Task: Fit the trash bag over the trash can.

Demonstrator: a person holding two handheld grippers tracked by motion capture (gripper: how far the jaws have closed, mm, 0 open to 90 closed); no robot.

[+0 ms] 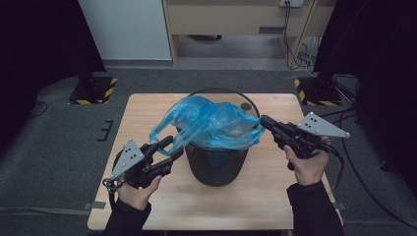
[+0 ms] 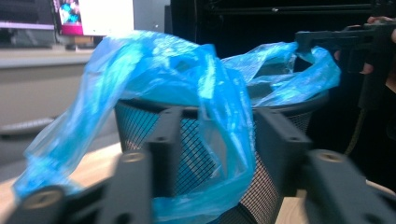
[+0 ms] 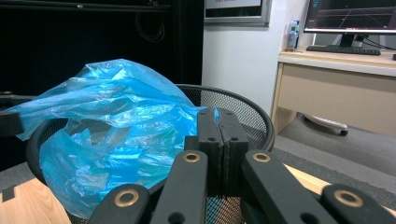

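Lining bin (image 1: 216, 164) with blue bag (image 1: 211, 123): bag drapes over rim, centre table. Right gripper (image 1: 263, 120) clamps bag edge at right rim. Left gripper (image 1: 173, 146), jaws apart, bag fold hanging between them, faces left rim, nearer loose flap.

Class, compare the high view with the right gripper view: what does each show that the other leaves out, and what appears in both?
High view alone: the whole wooden table, the person's hands, and the left hand-held gripper at the bag's edge. Right gripper view alone: a desk with a monitor, and the right hand-held gripper shut on the bag. Both: the blue plastic bag in the black mesh bin.
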